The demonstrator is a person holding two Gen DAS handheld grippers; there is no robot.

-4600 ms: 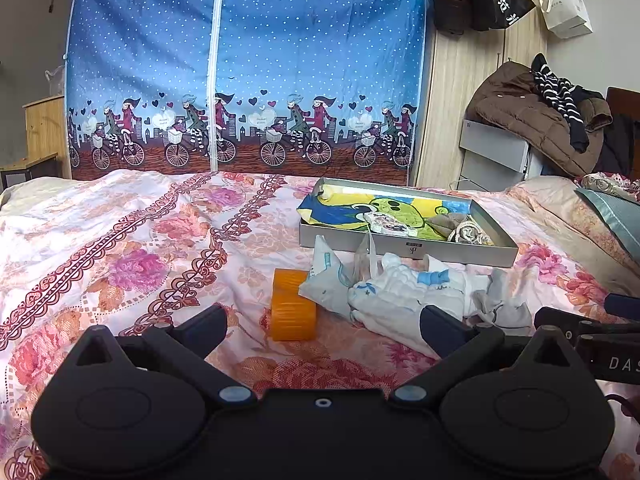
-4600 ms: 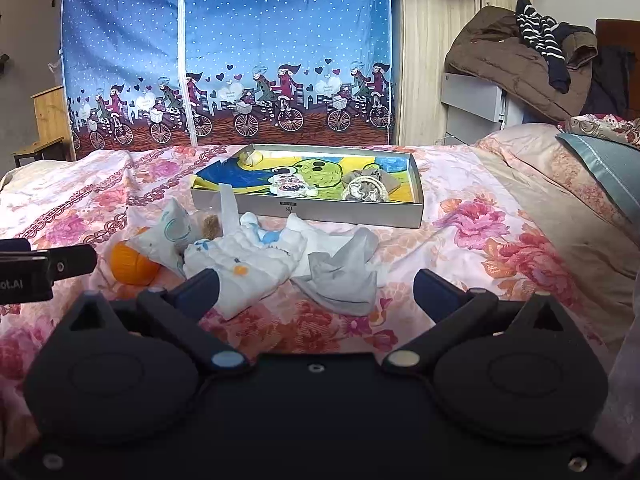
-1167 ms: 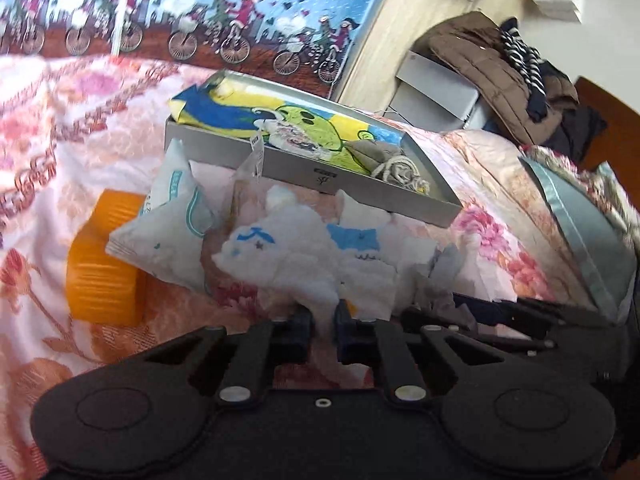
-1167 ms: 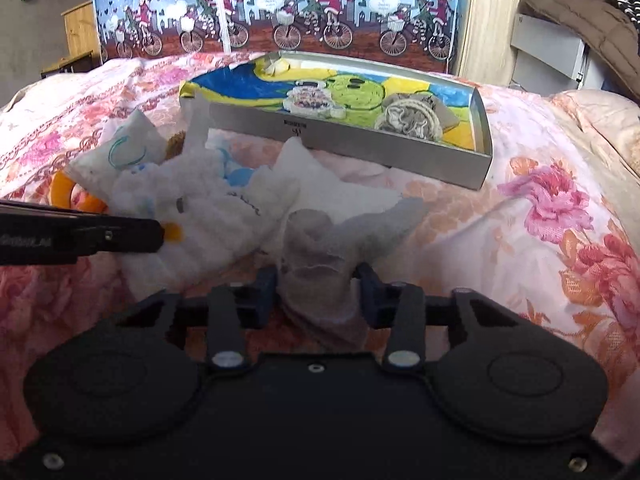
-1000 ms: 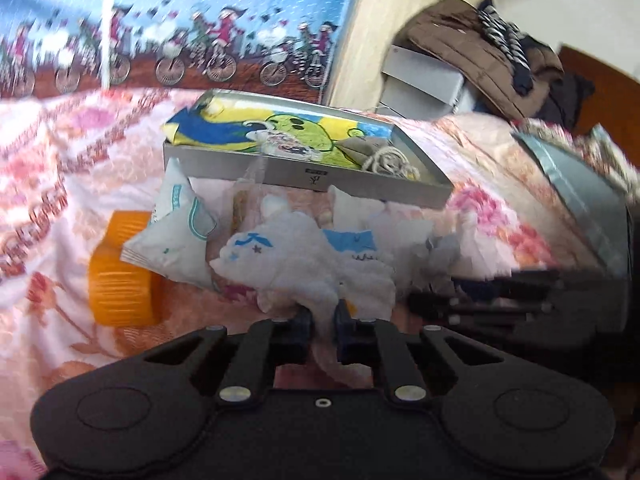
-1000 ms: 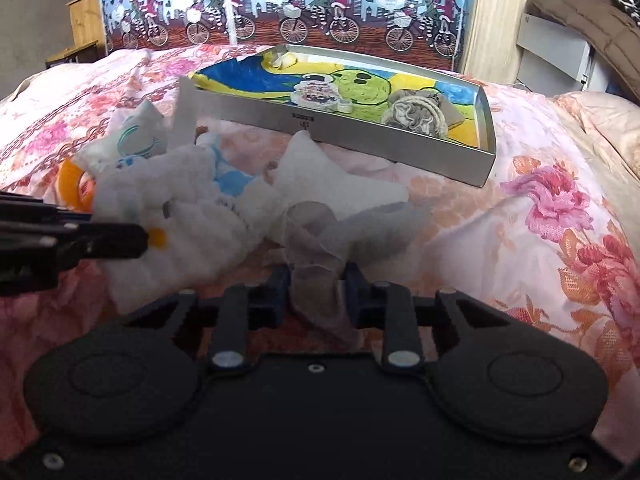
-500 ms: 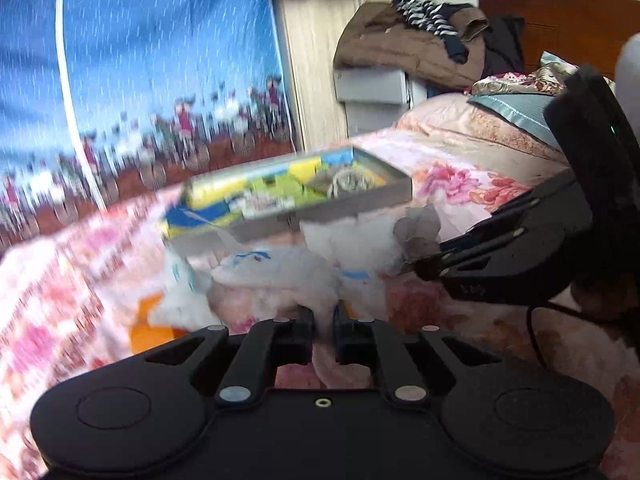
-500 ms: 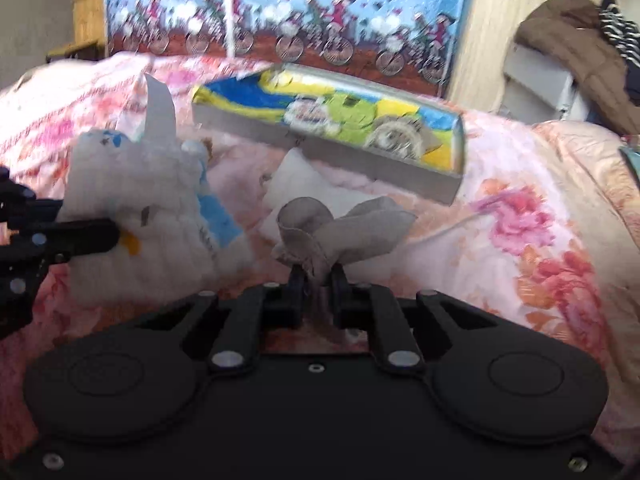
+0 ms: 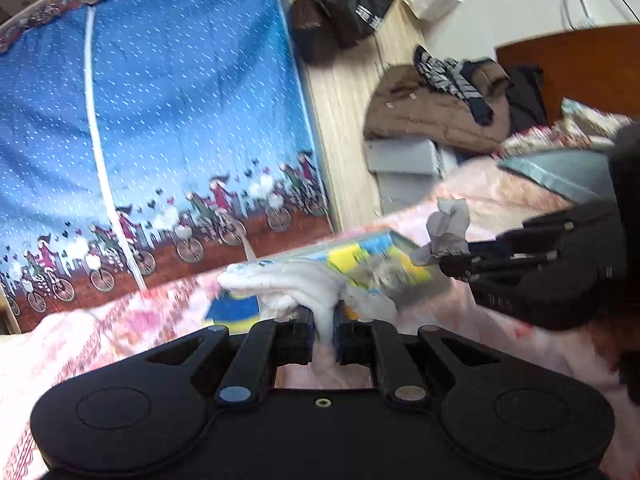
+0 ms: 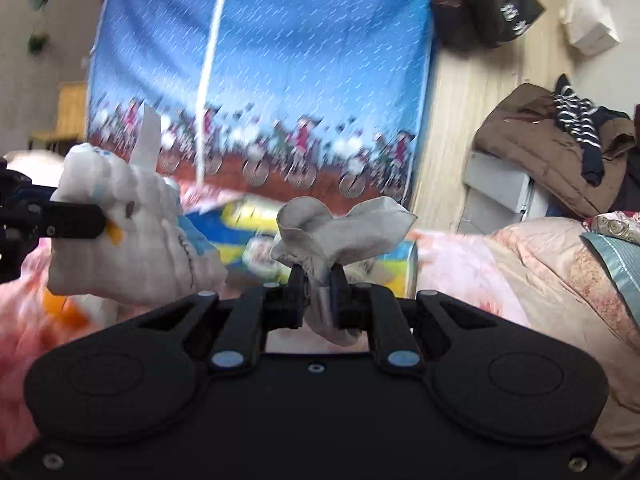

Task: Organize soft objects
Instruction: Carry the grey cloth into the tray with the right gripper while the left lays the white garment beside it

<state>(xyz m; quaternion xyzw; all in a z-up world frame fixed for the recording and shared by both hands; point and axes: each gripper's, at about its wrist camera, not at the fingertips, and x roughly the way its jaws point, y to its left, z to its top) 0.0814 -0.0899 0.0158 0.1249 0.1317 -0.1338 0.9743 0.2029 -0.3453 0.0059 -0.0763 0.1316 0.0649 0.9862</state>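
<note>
The left gripper [image 9: 323,330] is clamped tight on a white padded cloth [image 9: 288,280], which bunches up from the jaws and leans over to the left. The right gripper [image 10: 318,294] is pinched on a small grey cloth [image 10: 344,226] that fans out above the jaws like two petals. Both cloths hang clear of the bed.

Only the right wrist view shows the white cloth [image 10: 132,236] from the side: it is a thick quilted piece with a blue patch, a small orange mark and a white tag standing up, gripped at its left edge by the left gripper [image 10: 102,216]. Below it an orange thing [image 10: 60,308] lies on the floral bedspread [image 10: 500,276], too blurred to say more. Only the left wrist view shows the grey cloth [image 9: 448,232] from the side, sticking up from the tips of the right gripper [image 9: 446,262], with the two grippers near each other but apart.

Beyond both cloths sits the shallow tray [image 10: 410,268] with a yellow, blue and green picture inside; its near wall faces the grippers. Behind it stands a blue curtain [image 9: 180,120] with cyclists. To the right, the bedspread is open up to a blue-edged pillow [image 10: 620,256] and a brown coat [image 10: 540,160].
</note>
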